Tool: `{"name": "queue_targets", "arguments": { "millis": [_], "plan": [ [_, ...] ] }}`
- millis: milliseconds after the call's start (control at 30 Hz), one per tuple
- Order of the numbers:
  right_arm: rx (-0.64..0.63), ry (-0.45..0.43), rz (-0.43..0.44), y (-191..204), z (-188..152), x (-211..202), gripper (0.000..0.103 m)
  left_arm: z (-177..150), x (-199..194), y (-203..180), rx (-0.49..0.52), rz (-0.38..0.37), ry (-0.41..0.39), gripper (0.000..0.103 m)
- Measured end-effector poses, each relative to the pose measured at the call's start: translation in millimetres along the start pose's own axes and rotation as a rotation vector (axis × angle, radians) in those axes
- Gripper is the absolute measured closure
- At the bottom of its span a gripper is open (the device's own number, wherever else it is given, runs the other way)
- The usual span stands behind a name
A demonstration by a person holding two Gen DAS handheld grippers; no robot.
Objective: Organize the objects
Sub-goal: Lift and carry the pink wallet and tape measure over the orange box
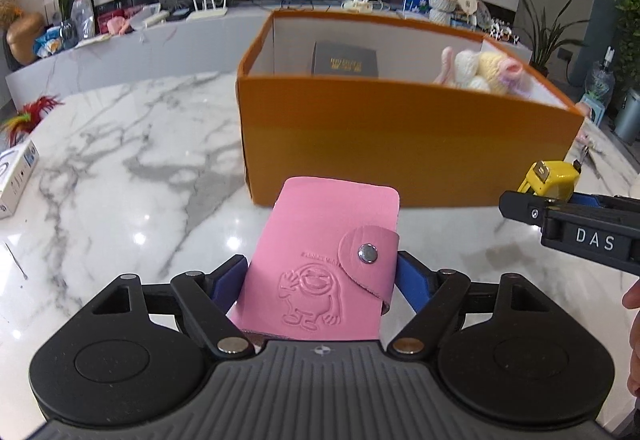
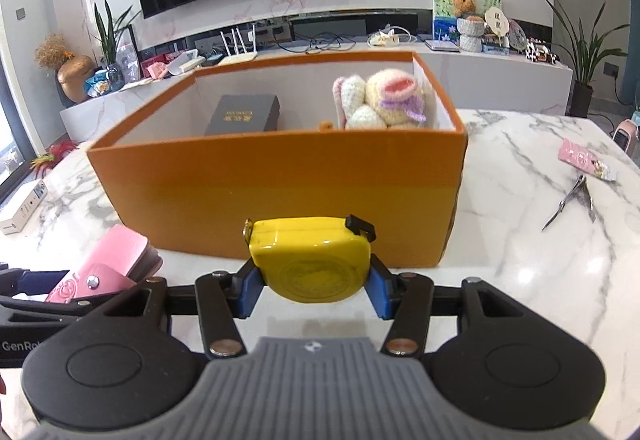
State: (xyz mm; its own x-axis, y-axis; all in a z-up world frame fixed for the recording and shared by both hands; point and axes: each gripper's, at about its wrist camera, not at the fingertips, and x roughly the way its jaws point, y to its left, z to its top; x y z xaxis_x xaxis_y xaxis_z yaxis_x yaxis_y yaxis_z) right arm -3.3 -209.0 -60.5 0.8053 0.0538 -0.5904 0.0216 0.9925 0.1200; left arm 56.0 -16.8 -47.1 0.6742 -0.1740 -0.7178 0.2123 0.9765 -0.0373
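Observation:
My left gripper (image 1: 320, 272) is shut on a pink card wallet (image 1: 320, 260) with a snap flap, held just in front of the orange box (image 1: 400, 135). My right gripper (image 2: 314, 286) is shut on a yellow tape measure (image 2: 312, 260), also in front of the orange box (image 2: 280, 195). The box holds a dark grey case (image 2: 244, 115) and a knitted plush toy (image 2: 384, 95). The right gripper and tape measure (image 1: 550, 177) show at the right of the left wrist view. The wallet (image 2: 108, 264) shows at the lower left of the right wrist view.
The marble table (image 1: 140, 159) carries a white carton (image 1: 16, 175) at the left edge, and a pink packet (image 2: 584, 157) and small scissors (image 2: 572, 201) to the right of the box. A TV console with clutter stands behind.

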Motion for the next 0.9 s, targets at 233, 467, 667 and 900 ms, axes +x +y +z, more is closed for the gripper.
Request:
{"name": "queue_targets", "arguments": {
  "millis": [233, 467, 667, 900],
  "plan": [
    [-0.011, -0.04, 0.019, -1, 8, -24, 0.048, 7, -22, -10, 0.019, -0.016, -0.06, 0.01],
    [-0.024, -0.064, 0.034, 1, 15, -40, 0.048, 13, -33, -18, 0.027, -0.011, -0.088, 0.01],
    [-0.035, -0.093, 0.037, 2, 20, -55, 0.048, 19, -48, -22, 0.032, -0.004, -0.128, 0.01],
    [-0.045, -0.162, 0.041, 3, 49, -69, 0.048, 61, -67, -17, 0.0, 0.007, -0.241, 0.01]
  ]
}}
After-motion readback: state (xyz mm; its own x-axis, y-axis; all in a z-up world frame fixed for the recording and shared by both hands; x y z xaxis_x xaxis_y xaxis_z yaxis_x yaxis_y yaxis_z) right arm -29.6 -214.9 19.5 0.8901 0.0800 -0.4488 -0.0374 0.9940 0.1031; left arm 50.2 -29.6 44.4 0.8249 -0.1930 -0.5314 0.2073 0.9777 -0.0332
